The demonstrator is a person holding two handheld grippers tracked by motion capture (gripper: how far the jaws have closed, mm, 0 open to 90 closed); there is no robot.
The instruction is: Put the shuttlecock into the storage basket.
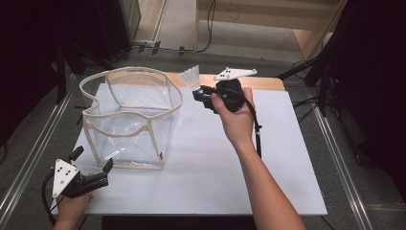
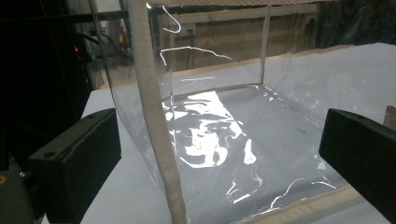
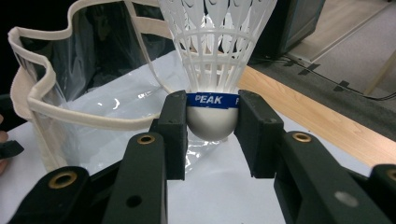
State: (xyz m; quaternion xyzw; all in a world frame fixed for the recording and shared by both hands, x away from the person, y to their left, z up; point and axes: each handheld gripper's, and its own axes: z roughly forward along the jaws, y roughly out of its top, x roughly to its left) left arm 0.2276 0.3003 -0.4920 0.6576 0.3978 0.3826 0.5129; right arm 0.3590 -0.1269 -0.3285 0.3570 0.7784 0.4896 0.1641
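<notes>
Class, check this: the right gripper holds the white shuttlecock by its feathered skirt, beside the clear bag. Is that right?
Not quite. The right gripper holds the shuttlecock by its rounded base, at the blue band, beside the clear bag. The right gripper view shows it.

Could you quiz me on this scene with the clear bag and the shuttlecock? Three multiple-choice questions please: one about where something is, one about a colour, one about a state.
1. Where is the shuttlecock?
A. Inside the clear bag
B. Between the jaws of the right gripper
C. Lying on the white table top

2. What colour is the band around the shuttlecock's cork?
A. Blue with white letters
B. Red
C. Green

3. How do the left gripper's jaws stand?
A. Shut on the bag's rim
B. Shut on nothing
C. Open, holding nothing

Answers:
1 B: in the right gripper view the right gripper presses both pads on the cork, off the table.
2 A: the same view shows a blue band.
3 C: the left gripper has its jaws spread, short of the clear bag.
</notes>
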